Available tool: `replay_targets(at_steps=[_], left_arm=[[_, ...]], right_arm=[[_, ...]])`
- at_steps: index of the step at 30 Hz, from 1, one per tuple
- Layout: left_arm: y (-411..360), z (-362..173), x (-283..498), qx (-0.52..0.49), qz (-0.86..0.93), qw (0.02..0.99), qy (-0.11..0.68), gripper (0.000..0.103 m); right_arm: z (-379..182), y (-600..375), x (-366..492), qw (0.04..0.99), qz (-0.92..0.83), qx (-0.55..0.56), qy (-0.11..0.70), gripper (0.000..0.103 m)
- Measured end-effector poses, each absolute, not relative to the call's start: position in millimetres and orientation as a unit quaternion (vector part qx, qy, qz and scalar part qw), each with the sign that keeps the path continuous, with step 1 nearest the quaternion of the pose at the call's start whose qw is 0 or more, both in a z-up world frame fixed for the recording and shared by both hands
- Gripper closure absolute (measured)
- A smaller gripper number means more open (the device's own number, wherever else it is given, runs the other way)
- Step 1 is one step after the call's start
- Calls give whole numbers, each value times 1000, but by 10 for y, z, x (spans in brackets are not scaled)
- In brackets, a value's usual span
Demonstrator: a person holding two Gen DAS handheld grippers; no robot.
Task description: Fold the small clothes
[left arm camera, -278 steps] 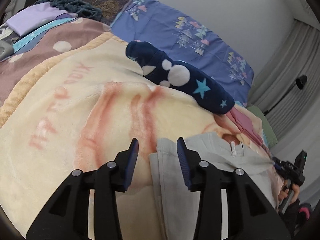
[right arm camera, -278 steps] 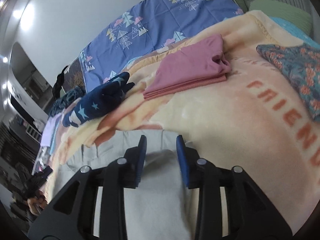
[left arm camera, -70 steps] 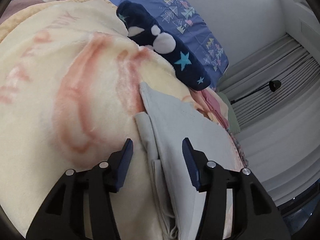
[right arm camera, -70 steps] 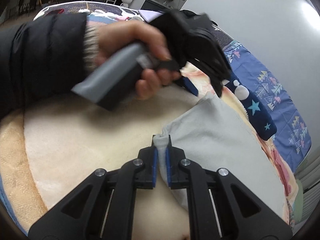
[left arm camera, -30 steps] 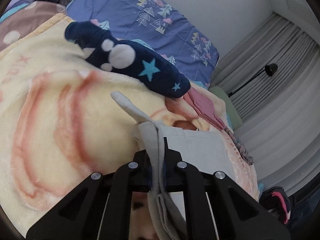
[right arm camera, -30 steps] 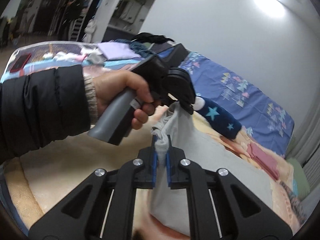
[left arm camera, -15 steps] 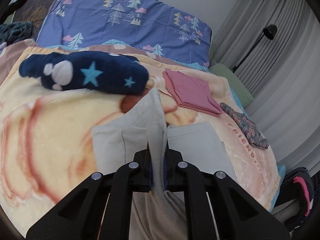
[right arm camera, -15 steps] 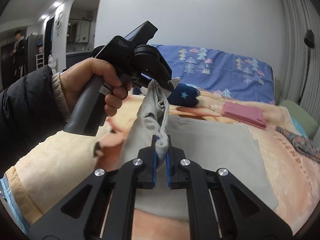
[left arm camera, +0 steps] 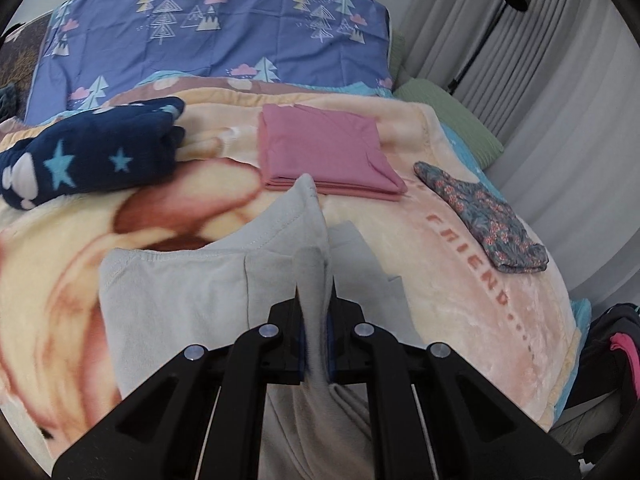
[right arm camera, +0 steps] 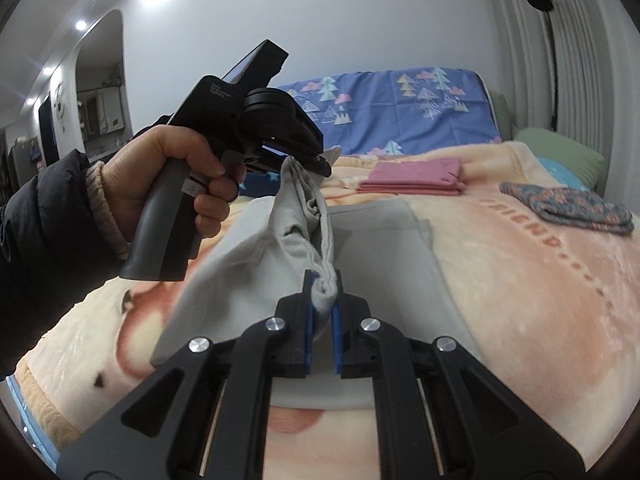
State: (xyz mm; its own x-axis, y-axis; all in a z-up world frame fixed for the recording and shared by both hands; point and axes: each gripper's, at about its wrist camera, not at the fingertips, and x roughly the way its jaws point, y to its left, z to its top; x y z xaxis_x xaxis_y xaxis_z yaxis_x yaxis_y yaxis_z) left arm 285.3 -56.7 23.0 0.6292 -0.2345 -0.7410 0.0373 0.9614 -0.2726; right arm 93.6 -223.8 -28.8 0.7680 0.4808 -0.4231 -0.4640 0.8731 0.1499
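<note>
Over the bed's (left arm camera: 460,264) near edge, both claws clamp the grey garment (left arm camera: 176,304), left claw (left arm camera: 315,344) beyond right claw (right arm camera: 322,312), fold running between them.

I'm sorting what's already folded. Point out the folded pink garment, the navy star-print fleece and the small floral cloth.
folded pink garment (left arm camera: 324,152), left wrist view, middle of its top layer
navy star-print fleece (left arm camera: 96,156), left wrist view, its centre
small floral cloth (left arm camera: 486,216), left wrist view, its middle
</note>
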Motion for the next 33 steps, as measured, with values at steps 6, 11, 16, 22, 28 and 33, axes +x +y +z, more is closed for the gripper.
replay_targets(at_steps=[6,11,16,22,28,33], left_arm=[[-957,116,3035,-85,-78,891,439,96],[-1172,0,3158,-63,-75,886,454,96],[-1309,-94,3256,-53,-69,883,462,96],[-1414,-155,3346,-36,-48,888,455,96],[-1519,-71,3364,-10,-13,902,432,97],[-1583,-151,3443,-1,-31,893,450,85]], right_arm=[[-417,-2584,1133,935,237,71,255,96],[-501,-2784,1248,927,232,104,276,96],[-562,-2905,1314,917,237,132,293,96],[-674,-3054,1459,895,244,184,324,96],[-722,-3095,1520,886,242,208,338,97],[-828,-3123,1615,874,233,225,363,97]])
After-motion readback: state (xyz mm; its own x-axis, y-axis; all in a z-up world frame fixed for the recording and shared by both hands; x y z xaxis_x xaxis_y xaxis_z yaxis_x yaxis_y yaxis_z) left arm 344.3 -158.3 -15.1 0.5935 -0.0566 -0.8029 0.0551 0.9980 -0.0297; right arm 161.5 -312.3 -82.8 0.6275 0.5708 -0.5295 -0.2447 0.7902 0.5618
